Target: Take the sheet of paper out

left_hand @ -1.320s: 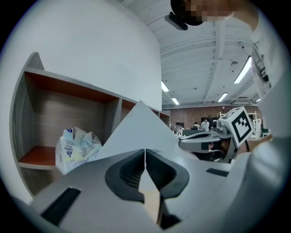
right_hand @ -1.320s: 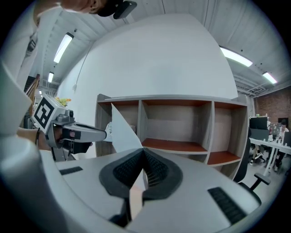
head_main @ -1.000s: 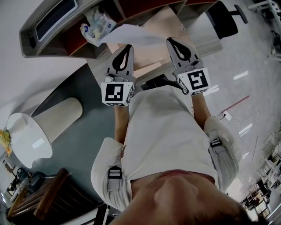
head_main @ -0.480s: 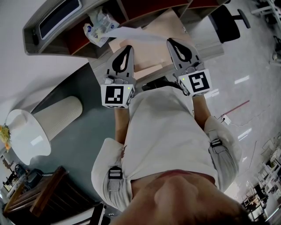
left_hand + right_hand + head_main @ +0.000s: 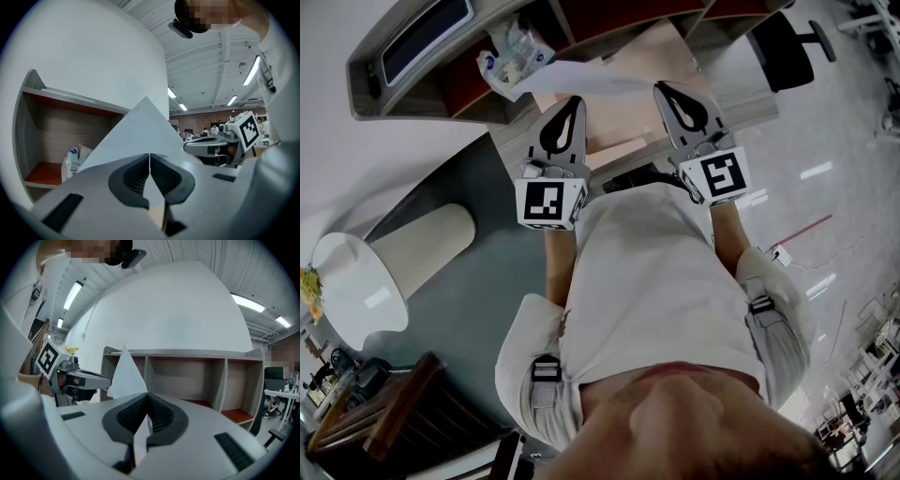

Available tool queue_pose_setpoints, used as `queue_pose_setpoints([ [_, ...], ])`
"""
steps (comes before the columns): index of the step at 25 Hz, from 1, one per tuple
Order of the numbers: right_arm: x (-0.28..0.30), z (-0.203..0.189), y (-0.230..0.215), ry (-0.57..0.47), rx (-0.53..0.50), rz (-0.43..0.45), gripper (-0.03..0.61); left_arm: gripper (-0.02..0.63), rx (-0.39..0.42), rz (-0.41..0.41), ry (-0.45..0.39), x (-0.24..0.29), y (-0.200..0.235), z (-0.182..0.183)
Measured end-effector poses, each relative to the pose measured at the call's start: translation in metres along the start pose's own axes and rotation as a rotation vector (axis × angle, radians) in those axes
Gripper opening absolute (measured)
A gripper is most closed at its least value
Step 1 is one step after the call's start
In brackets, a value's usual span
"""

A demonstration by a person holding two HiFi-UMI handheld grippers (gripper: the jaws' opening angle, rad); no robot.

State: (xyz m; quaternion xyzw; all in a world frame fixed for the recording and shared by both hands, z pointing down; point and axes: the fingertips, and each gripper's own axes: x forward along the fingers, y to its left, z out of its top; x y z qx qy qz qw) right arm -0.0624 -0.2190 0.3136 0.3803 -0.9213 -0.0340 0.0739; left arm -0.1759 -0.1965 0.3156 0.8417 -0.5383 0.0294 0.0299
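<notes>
A white sheet of paper [image 5: 586, 79] hangs in the air in front of the shelf unit [image 5: 412, 89], stretched between both grippers. My left gripper [image 5: 573, 101] is shut on the sheet's near left edge. In the left gripper view the paper [image 5: 140, 129] rises as a triangle past the closed jaws of the left gripper [image 5: 149, 157]. My right gripper [image 5: 663, 89] is shut on the sheet's right edge. In the right gripper view the paper [image 5: 125, 373] runs through the closed jaws of the right gripper [image 5: 148, 397].
A plastic bag of packets [image 5: 512, 54] lies in a shelf compartment just beyond the sheet. A ribbed white cylinder [image 5: 389, 272] rests on the dark table [image 5: 478, 291] at left. An office chair [image 5: 783, 42] stands at the upper right, and wooden furniture [image 5: 403, 422] at the lower left.
</notes>
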Motion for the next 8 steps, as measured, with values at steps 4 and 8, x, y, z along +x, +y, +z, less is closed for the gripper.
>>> queue_pose_setpoints([
  [4, 0.0024, -0.0008, -0.0018, 0.004, -0.001, 0.002, 0.018, 0.023, -0.010, 0.000, 0.001, 0.0029, 0.0011, -0.0014],
  [8, 0.0033, -0.0019, -0.0043, 0.005, 0.000, 0.003, 0.020, 0.023, -0.010, -0.002, 0.002, 0.0063, 0.0008, -0.0013],
])
